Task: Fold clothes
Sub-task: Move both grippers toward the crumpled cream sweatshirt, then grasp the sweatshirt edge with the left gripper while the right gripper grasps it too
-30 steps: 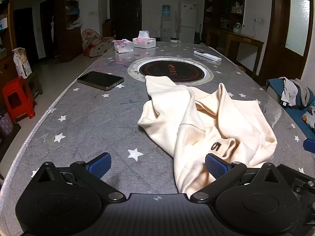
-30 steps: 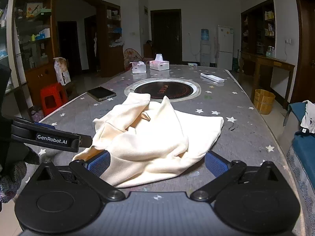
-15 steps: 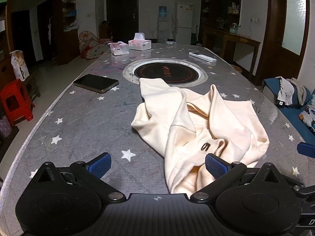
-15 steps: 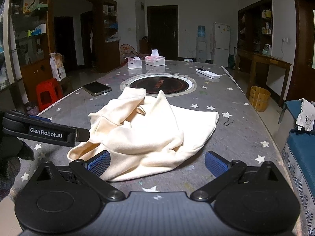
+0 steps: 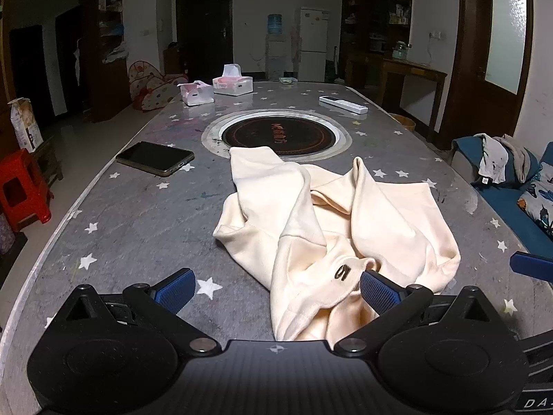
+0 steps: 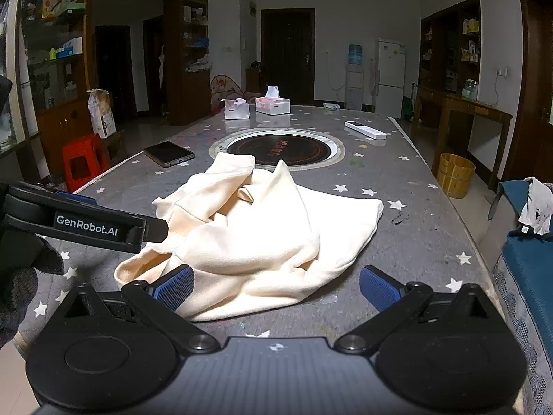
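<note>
Both grippers, left gripper [image 5: 274,288] and right gripper [image 6: 274,287], gape wide, holding nothing. Crumpled cream garment [image 5: 331,221] lies just ahead on the surface [image 5: 138,221], its near hem closest to the left fingers [image 5: 378,292]

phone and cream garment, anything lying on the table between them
Nothing: in the left wrist view only bare star-print tabletop separates the phone from the cream garment.

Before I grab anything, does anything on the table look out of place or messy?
The cream garment lies crumpled in a heap, and one part reaches onto the rim of the round cooktop. A phone sits near the table's left edge. Both grippers, left and right, are open and empty.
</note>
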The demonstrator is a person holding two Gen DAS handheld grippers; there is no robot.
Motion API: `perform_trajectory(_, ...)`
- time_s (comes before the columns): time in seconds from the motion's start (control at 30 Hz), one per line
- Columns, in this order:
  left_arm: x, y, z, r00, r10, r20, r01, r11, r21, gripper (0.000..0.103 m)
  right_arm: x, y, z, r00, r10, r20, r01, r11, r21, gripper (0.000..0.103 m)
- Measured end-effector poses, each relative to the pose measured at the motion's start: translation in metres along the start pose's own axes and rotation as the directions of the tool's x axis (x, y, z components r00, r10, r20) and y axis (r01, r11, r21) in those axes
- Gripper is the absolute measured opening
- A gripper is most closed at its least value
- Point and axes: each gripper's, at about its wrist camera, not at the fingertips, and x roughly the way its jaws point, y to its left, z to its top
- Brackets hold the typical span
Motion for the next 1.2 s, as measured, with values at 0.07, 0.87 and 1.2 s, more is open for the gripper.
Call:
perform_trajectory(0.07,0.002,0.0,0.002,1.0,0.0,-0.001,0.0,1.0,-0.001,0.103,0.002,0.0,0.001,1.0,0.001,-0.002,-0.001,1.0,-0.002,0.103)
perform_trajectory(0.87,0.049,0.007,0.036,0.999,0.004,-0.033,-0.003,1.0,0.015,0.103,0.047,-0.017,0.029,0.999,0.027,-0.039,-0.027,1.0,0.008,0.103)
perform_trajectory(1.2,0.074,-0.004,0.056,0.998,-0.051,-0.035,0.054,0.995,0.079,0.088,0.074,-0.031,0.048,0.999,0.03,-0.046,-0.029,1.0,0.01,0.094)
